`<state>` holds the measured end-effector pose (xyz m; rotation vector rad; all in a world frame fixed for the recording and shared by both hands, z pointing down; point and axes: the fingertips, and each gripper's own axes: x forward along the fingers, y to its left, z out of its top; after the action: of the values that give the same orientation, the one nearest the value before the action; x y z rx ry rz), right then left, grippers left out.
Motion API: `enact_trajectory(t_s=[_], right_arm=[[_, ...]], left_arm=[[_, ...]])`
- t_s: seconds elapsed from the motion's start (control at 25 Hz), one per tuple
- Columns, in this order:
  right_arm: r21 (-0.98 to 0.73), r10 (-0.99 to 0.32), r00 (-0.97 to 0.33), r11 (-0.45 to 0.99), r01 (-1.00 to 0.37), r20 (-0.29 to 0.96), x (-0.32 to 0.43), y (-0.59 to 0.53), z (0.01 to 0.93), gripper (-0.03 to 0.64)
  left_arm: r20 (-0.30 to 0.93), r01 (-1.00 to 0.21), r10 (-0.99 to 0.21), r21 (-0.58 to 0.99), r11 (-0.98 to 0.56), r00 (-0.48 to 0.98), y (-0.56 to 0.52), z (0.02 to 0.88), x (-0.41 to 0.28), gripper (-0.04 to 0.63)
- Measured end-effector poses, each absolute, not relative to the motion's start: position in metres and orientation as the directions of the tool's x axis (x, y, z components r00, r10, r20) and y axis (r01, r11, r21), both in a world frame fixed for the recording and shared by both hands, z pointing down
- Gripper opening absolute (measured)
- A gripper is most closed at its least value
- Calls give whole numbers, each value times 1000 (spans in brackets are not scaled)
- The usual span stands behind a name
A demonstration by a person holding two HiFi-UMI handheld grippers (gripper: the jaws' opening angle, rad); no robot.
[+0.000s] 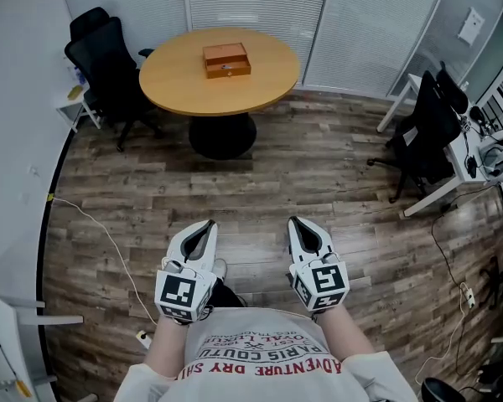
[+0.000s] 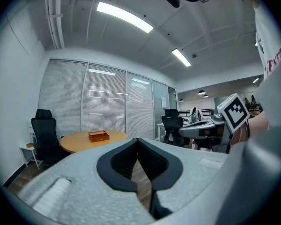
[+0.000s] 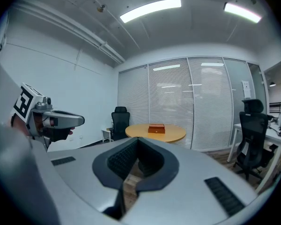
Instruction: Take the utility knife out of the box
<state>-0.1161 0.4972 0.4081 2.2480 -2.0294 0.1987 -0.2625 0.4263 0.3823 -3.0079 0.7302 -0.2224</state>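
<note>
A closed brown wooden box (image 1: 226, 59) lies on a round wooden table (image 1: 176, 78) far across the room; no utility knife shows. The box also appears small and distant in the left gripper view (image 2: 99, 136) and the right gripper view (image 3: 156, 128). Both grippers are held close to the person's body, side by side, pointing toward the table and well short of it. My left gripper (image 1: 208, 225) is shut with nothing between its jaws (image 2: 138, 140). My right gripper (image 1: 295, 223) is likewise shut and empty (image 3: 138, 140).
A black office chair (image 1: 109, 65) stands left of the table, another (image 1: 423, 136) at a white desk (image 1: 453, 170) on the right. A white cable (image 1: 101, 229) trails over the wood floor on the left. Blinds line the far wall.
</note>
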Motion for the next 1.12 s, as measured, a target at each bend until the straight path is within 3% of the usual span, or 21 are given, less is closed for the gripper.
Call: enact_trajectory(t_s=[0.92,1.12], right_arm=[[-38,-954,156,-171,-985,255,-96,258,409,8],[-40,-954,123,-139,-989,274,-97,217,416,8]], left_arm=[[155,-368,-374,-63,-928,915,165,366,-234,-6],[170,-402,-401,-24,-915,900,125,377,-234,-6]])
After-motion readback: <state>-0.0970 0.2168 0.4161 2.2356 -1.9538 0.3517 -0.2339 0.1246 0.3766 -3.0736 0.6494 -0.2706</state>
